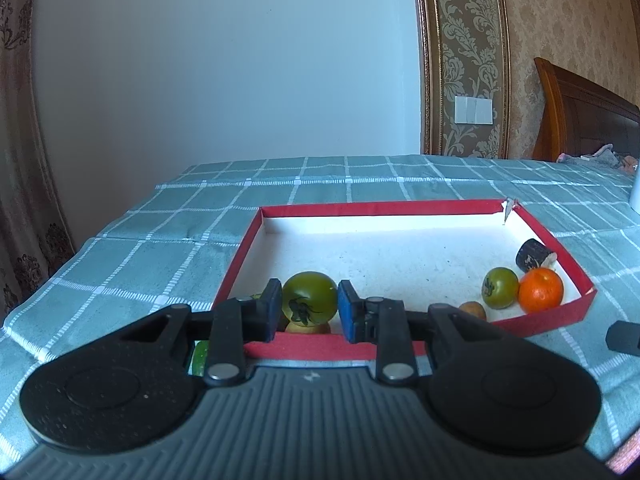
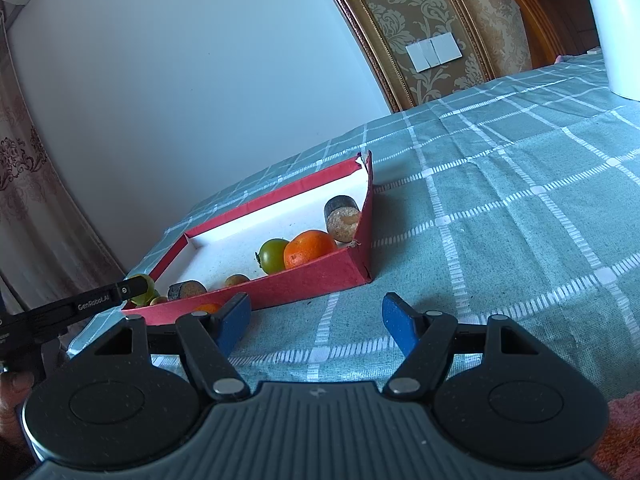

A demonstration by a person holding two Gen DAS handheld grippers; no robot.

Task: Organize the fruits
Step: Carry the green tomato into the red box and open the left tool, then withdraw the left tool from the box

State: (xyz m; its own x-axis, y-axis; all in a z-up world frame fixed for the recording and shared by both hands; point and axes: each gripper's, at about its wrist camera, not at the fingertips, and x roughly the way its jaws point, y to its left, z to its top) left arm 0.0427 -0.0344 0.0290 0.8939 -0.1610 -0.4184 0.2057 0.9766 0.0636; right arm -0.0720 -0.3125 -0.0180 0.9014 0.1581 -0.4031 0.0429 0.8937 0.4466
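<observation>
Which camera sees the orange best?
The right wrist view: the orange sits large and central in the red box. The left wrist view shows it smaller, in the box's right corner beside a green tomato.

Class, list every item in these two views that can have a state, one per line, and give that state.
left gripper: shut on green tomato
green tomato: held between the pads, above the near edge of the box
right gripper: open, holding nothing, over the tablecloth
red box: lidless, far right corner torn
orange: lying in the box, touching second green tomato
</observation>
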